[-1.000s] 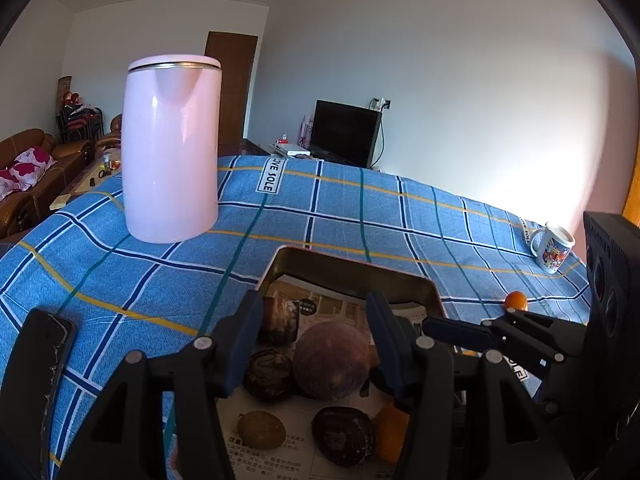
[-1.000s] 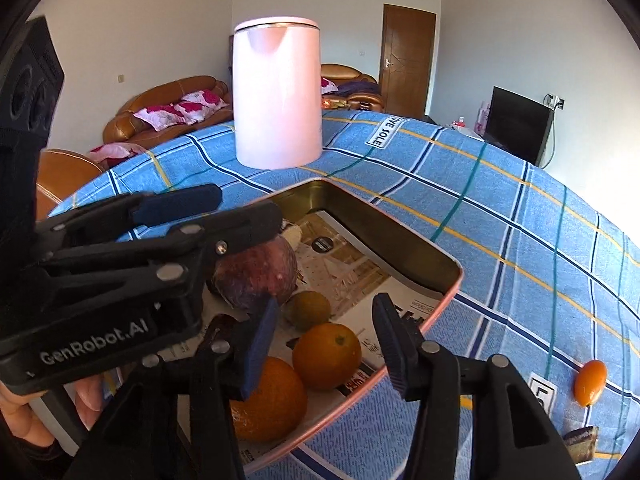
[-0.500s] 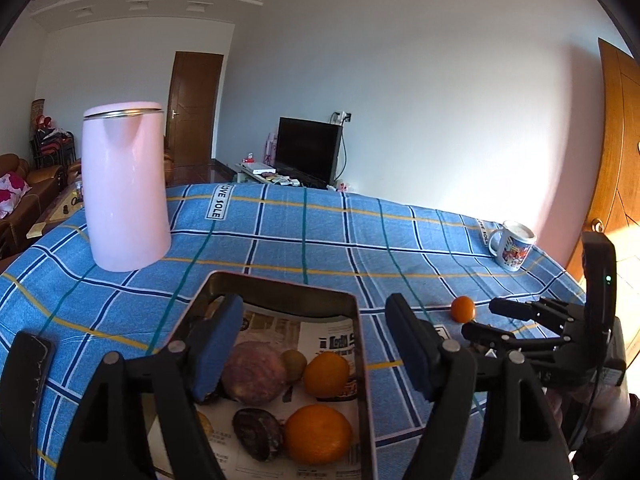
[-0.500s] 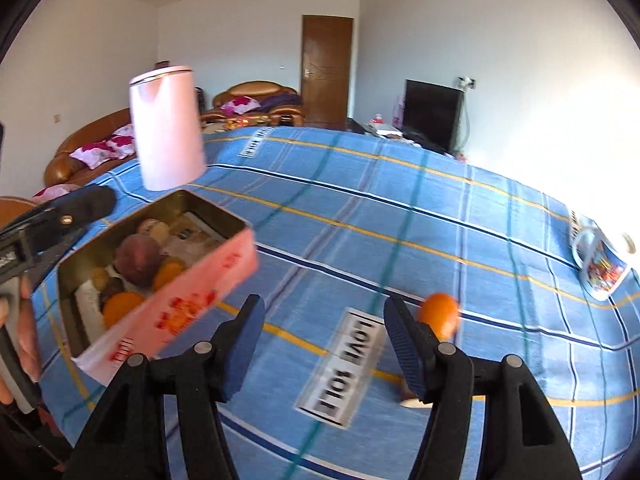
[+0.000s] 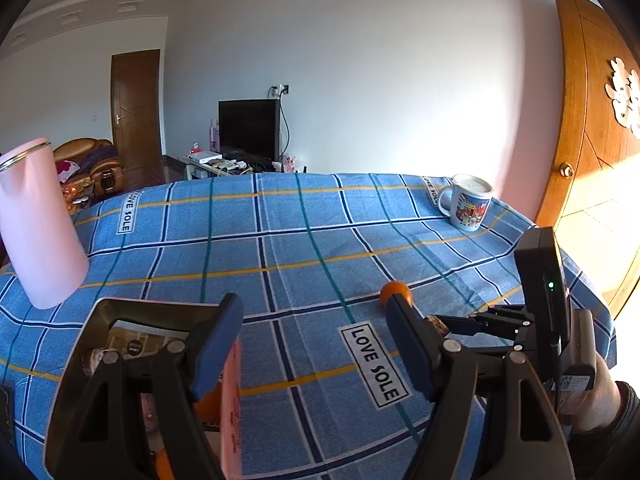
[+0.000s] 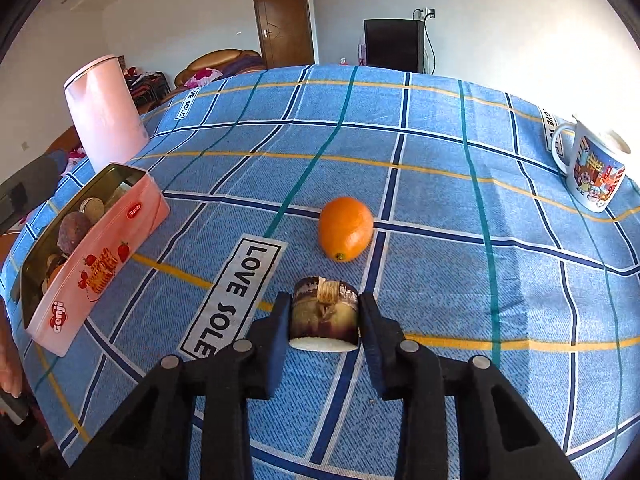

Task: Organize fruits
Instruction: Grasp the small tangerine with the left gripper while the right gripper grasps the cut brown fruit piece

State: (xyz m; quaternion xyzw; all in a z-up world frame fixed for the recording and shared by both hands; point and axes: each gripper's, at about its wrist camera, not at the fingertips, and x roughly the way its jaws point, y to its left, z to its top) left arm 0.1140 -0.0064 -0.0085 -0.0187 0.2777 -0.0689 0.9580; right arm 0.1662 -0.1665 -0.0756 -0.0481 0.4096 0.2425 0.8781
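Right hand-held gripper (image 6: 323,320): jaws have just been closing and now press both sides of a short brown cut piece with a pale base (image 6: 324,316), which rests on the bench.
Left hand-held gripper (image 5: 316,344): jaws spread wide with nothing between them, over the bench just right of the tin.
Small orange fruit (image 6: 345,227): lying on the blue checked cloth (image 6: 440,208), just beyond the gripped piece, apart from it.
Pink tin (image 6: 96,256): left side of the bench, open top, holding several dark and orange fruits on printed paper.
Printed mug (image 6: 592,172): far right, standing upright.
Pink jug (image 6: 104,112): far left, upright, behind the tin.
Background: black television (image 5: 249,128), brown door (image 5: 136,104).
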